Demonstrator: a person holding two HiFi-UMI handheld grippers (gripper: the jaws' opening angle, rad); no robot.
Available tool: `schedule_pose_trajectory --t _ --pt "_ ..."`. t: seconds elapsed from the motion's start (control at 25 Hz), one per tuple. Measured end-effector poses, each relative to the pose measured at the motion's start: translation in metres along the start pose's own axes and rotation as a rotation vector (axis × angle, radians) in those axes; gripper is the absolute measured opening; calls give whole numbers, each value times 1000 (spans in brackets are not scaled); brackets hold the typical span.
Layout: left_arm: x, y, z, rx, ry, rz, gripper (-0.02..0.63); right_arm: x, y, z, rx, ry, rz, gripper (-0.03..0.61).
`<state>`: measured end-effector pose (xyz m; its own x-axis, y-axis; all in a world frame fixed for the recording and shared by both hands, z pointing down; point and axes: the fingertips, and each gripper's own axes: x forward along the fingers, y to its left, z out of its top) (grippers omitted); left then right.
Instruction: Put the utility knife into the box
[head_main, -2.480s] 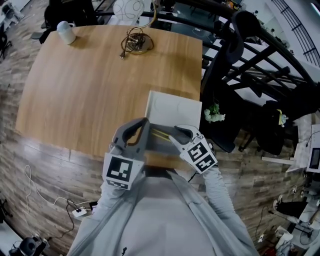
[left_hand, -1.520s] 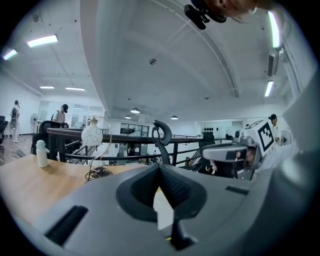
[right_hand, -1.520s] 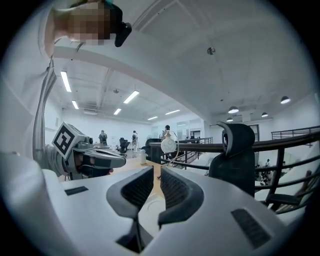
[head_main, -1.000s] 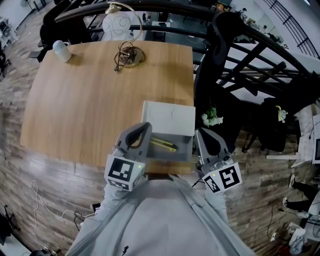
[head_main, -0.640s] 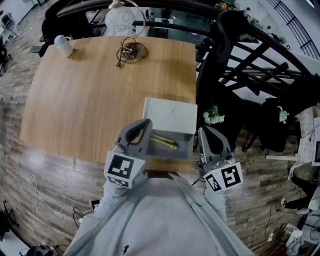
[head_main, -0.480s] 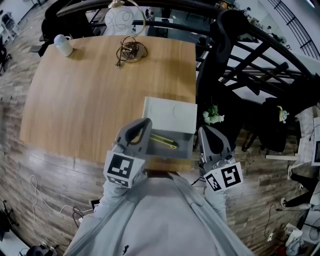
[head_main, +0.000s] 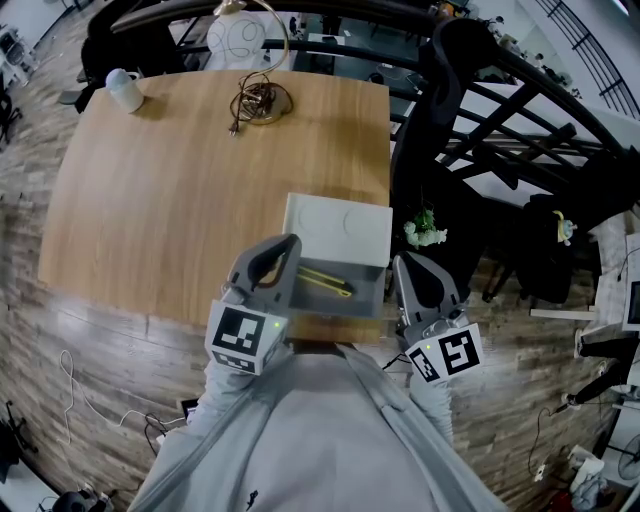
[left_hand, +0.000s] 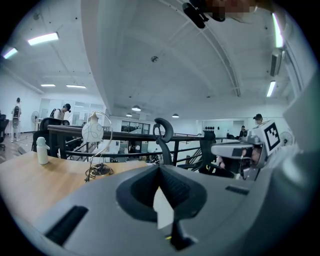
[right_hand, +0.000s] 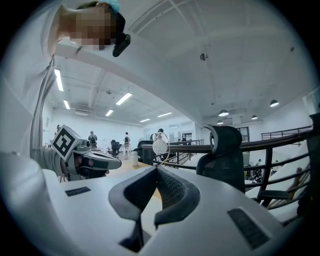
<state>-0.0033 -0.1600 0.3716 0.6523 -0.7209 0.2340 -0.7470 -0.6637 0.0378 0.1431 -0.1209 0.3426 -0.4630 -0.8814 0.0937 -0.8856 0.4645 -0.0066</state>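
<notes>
The grey box (head_main: 372, 292) stands open at the near edge of the wooden table, its pale lid (head_main: 338, 228) tipped back. The yellow utility knife (head_main: 326, 282) lies inside it, free of both grippers. My left gripper (head_main: 285, 246) is held upright at the box's left side, shut with nothing in it. My right gripper (head_main: 404, 266) is upright just right of the box, past the table's edge, also shut and empty. In the left gripper view the left gripper (left_hand: 160, 169) has its jaws together, and in the right gripper view the right gripper (right_hand: 157, 170) does too.
A round lamp base with a coiled cord (head_main: 258, 100) sits at the table's far edge and a white bottle (head_main: 124, 88) at its far left corner. A black office chair (head_main: 445, 110) and railings stand right of the table, with a small white plant (head_main: 424, 232) below.
My right gripper has drawn back from over the box to its right side. The knife now lies uncovered in the box. Over the last second almost nothing has moved.
</notes>
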Motion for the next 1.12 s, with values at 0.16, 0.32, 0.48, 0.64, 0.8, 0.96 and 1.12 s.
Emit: schedule_pose_trajectory --t 0.16,0.32,0.48,0.64,0.8,0.96,1.12 --pt "0 2 0 6 -5 5 18 1 1 -1 0 1 3 17" --pt "-1 0 -3 6 3 0 18 0 2 -1 1 4 5 17" --pt "-2 -1 1 6 -7 1 18 0 4 -2 -6 7 2 17" --pt "-2 -5 2 6 -11 -10 18 -1 5 -3 -5 11 5 17" --pt "-4 -5 0 -3 -7 -6 18 -2 7 -2 -7 12 10 17" --pt "-6 -6 -1 -4 -1 -2 18 -3 9 -2 -6 10 12 17" --pt "-7 -5 -1 6 -5 -2 18 -3 10 -3 -3 8 11 17"
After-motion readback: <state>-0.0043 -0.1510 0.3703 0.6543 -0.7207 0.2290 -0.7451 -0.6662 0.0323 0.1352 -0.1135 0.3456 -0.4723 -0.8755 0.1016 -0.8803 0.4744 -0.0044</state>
